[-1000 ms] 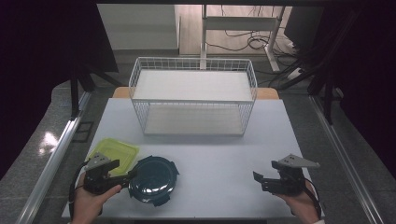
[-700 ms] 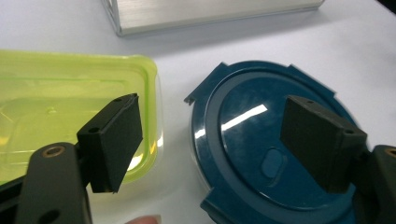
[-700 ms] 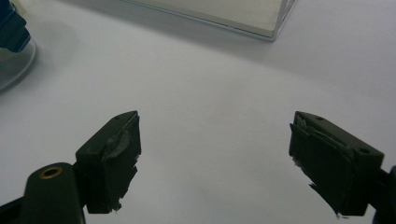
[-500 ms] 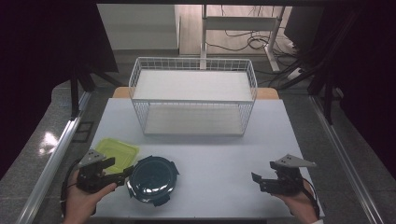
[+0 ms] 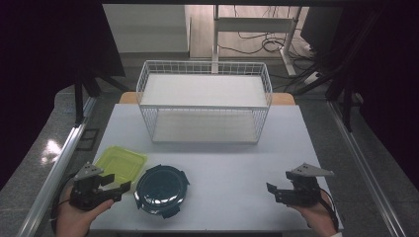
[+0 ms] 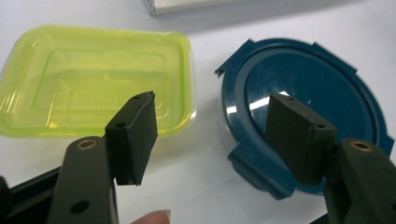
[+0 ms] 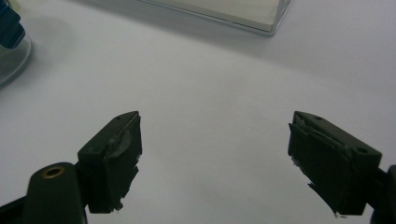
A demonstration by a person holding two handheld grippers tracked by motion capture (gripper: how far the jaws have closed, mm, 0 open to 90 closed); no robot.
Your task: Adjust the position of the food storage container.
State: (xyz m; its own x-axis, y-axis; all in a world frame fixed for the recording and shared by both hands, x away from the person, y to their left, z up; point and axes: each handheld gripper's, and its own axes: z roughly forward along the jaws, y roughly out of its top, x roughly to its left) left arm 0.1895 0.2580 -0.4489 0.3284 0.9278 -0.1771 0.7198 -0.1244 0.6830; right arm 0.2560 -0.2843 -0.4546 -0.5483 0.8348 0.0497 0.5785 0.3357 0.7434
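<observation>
At the near left of the counter (image 5: 237,158), your left tool (image 5: 118,190) sat just beside the blue round container (image 5: 162,190), with the green container (image 5: 120,164) touching or nearly touching it further left. Its jaws had just been closing, yet they stood apart with nothing between them, the blue lid's rim ahead of one pad. You seemed to be lining up a grasp; next you would need to bring the jaws over that rim. Compared with a second earlier, this hand had drawn back leftward. Your right tool (image 5: 279,191) hung wide, empty
</observation>
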